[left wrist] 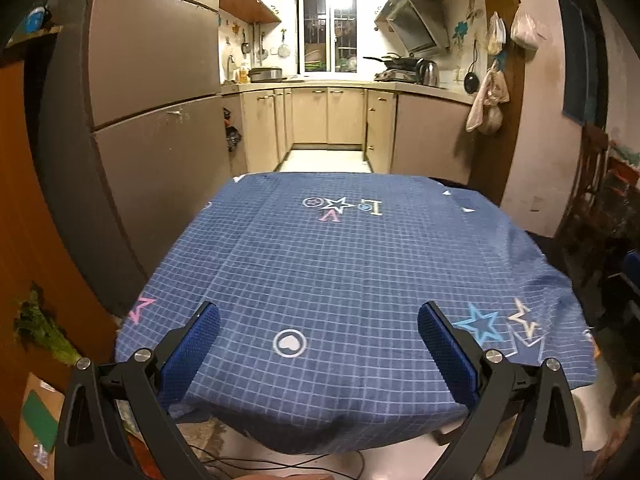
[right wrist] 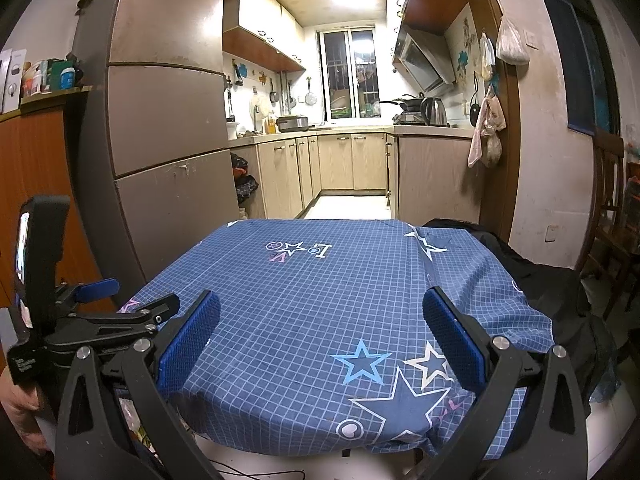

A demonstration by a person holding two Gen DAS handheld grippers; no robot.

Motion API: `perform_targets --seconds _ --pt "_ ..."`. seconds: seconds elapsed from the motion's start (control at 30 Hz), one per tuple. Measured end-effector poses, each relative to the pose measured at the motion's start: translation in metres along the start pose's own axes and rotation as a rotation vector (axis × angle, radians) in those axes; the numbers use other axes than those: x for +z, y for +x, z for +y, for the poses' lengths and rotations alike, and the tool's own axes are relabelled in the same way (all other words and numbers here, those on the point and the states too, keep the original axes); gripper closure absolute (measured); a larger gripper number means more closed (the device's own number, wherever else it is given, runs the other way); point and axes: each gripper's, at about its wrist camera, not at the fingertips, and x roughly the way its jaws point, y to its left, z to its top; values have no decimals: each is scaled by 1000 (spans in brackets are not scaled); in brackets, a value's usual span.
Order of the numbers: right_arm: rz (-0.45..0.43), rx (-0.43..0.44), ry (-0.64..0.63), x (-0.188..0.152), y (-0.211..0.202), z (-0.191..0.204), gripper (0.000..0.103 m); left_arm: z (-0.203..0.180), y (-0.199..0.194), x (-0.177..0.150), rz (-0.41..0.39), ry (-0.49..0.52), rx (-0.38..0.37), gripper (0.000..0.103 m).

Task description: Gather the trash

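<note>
Both grippers, left (left wrist: 319, 320) and right (right wrist: 321, 312), jaws wide, above tablecloth (left wrist: 340, 260); fridge (left wrist: 152, 120) left.

table under cloth: wholly covered by the blue checked tablecloth (left wrist: 340, 280), legs unseen
left gripper (right wrist: 100, 308): seen from the right wrist, partly cut by the left edge
floor items left of left gripper: cardboard (left wrist: 38, 416) cropped, contents unclear
countertop utensils ahead: too small to identify
</note>
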Motion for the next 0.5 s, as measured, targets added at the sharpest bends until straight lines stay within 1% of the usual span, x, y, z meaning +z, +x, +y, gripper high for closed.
perform_targets --seconds 0.07,0.27,0.5 --pt "1 2 2 0 0 0 5 0 0 -1 0 -3 -10 5" --pt "7 2 4 -2 -2 -2 5 -1 0 -3 -11 -14 -4 5" --pt "9 2 7 -2 -3 -3 5 -4 -1 -6 -7 -9 -17 5"
